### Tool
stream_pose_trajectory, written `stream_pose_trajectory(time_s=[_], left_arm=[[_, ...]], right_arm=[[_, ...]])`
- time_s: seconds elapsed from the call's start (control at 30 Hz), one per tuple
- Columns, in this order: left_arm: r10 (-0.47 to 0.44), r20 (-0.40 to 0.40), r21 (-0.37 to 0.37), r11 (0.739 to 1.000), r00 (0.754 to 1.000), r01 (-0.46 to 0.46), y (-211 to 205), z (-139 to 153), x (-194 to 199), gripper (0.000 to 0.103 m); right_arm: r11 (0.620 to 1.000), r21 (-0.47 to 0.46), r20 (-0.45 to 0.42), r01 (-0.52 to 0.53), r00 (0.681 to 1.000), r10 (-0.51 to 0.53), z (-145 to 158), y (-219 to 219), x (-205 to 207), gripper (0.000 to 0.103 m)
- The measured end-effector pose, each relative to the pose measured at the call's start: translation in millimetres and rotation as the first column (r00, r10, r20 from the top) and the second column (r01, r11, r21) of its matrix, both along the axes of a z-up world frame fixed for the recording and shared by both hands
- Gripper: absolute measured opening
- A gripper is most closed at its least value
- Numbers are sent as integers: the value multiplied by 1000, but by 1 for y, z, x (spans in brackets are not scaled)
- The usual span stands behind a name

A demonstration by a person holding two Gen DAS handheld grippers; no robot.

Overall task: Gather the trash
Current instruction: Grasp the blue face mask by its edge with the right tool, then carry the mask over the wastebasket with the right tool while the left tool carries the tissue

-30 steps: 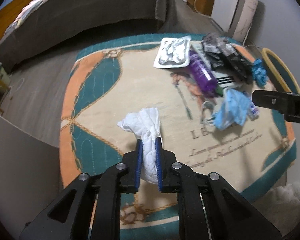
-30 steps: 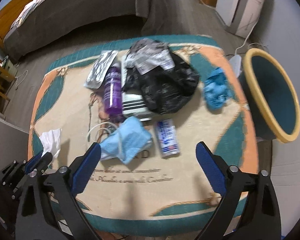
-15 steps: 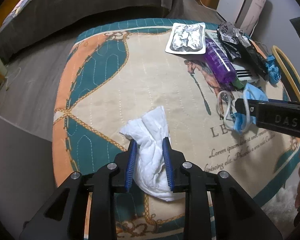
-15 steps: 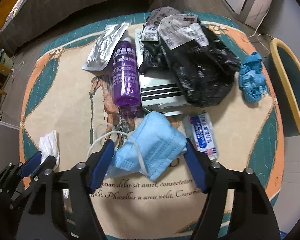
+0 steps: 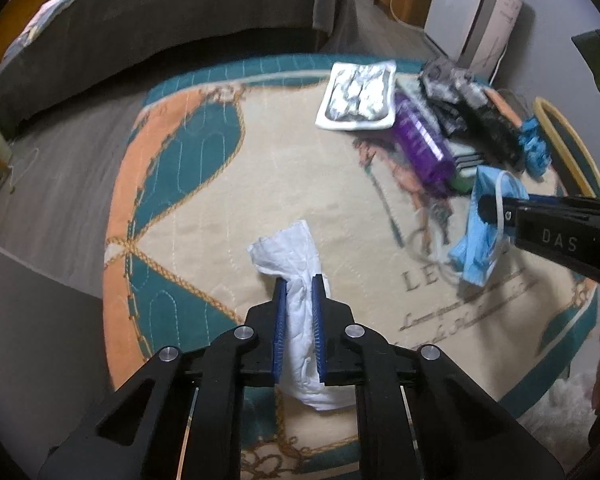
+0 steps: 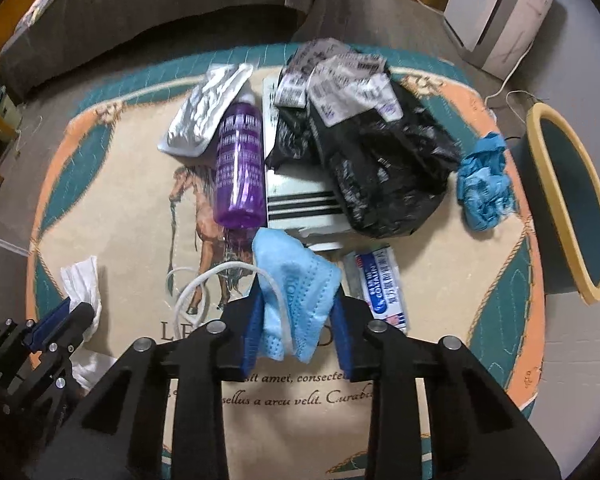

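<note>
My left gripper (image 5: 299,286) is shut on a crumpled white tissue (image 5: 296,276) and holds it over the rug's near left part; it also shows in the right wrist view (image 6: 82,280). My right gripper (image 6: 298,296) is shut on a light blue face mask (image 6: 296,280), lifted off the rug, its white ear loop (image 6: 196,288) trailing. The mask also shows in the left wrist view (image 5: 482,236), hanging from the right gripper's fingers (image 5: 500,212). A teal bin with a yellow rim (image 6: 572,208) stands right of the rug.
On the patterned rug (image 6: 120,208) lie a purple bottle (image 6: 238,168), a silver foil packet (image 6: 208,112), a black plastic bag with labels (image 6: 380,160), a striped box (image 6: 300,200), crumpled blue gloves (image 6: 484,188) and a small wipes packet (image 6: 380,284). A grey sofa (image 5: 160,20) stands behind.
My right gripper has closed on the blue mask and lifted it off the rug. My left gripper still holds the tissue and has risen a little.
</note>
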State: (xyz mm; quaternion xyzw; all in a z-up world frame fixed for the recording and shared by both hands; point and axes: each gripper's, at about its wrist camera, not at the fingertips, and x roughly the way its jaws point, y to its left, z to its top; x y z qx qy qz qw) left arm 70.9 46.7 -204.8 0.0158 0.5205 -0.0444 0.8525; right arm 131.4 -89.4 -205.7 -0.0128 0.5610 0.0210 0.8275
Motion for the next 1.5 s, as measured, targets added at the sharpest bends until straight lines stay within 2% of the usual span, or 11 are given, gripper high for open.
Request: stream_pose_trajectory(time_s=[0.23, 0.4, 0.63, 0.77, 0.9, 1.07, 1.17, 1.3, 1.37, 1.5], left_arm=[[12, 120, -60, 998, 993, -5, -19, 35, 2, 13], [3, 183, -100, 995, 983, 15, -40, 59, 7, 13], [-44, 293, -139, 986, 955, 88, -70, 107, 13, 13], [-87, 358, -104, 986, 930, 132, -89, 132, 13, 13], [-174, 403, 3, 982, 899, 188, -116, 154, 10, 13], [-265, 432, 38, 961, 862, 276, -146, 193, 13, 13], [-311, 465, 53, 944, 829, 325, -168, 211, 17, 13], [-409, 487, 104, 905, 772, 413, -203, 221, 25, 13], [-419, 486, 101, 898, 767, 427, -211, 218, 32, 13], [-377, 463, 5, 906, 802, 423, -223, 200, 54, 13]], right_arm=[[1000, -23, 88, 3, 996, -1, 33, -23, -9, 26], [999, -31, 172, 21, 985, -16, 72, -48, -9, 26], [998, -55, 292, 17, 956, 0, 148, -86, 1, 26], [997, -66, 361, 46, 932, -19, 180, -121, 4, 26], [994, -64, 396, 87, 916, -54, 181, -153, 6, 26], [990, 18, 361, 140, 922, -137, 169, -194, 17, 26], [986, 12, 370, 167, 915, -160, 168, -212, 19, 26], [981, -11, 358, 192, 917, -175, 159, -237, 24, 26], [978, -22, 355, 208, 916, -187, 155, -249, 25, 26], [965, -5, 343, 263, 907, -246, 147, -283, 26, 26]])
